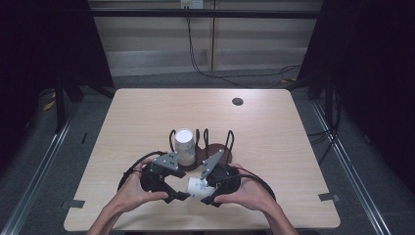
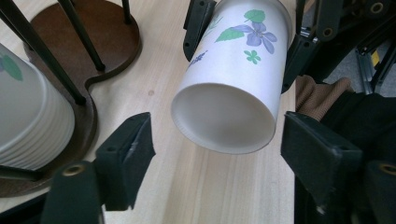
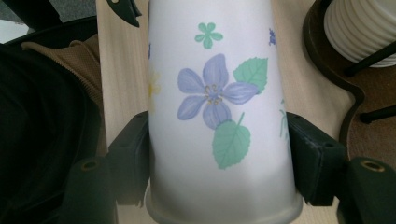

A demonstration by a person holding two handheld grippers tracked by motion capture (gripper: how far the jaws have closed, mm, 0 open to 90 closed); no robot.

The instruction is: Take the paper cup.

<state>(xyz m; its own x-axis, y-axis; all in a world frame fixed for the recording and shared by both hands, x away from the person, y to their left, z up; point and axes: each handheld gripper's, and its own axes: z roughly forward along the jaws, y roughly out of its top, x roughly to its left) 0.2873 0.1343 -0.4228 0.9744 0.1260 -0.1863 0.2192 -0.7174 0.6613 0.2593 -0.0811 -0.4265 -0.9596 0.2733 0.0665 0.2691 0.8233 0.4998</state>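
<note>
The left gripper point(image 2: 212, 154) has its two black fingers point(image 2: 126, 158) spread wide, one at each side of a white paper cup point(image 2: 233, 88) printed with a purple flower and green leaves. The cup's base faces the camera and lies between the fingers without touching either. Farther off, the right gripper point(image 2: 243, 42) clamps the cup's wall from both sides. Under it lies the pale wooden bench point(image 2: 159, 70). At the left stands a dark brown wooden holder point(image 2: 107, 32) with thin black rods, and a stack of white cups point(image 2: 28, 121) sits in it.
</note>
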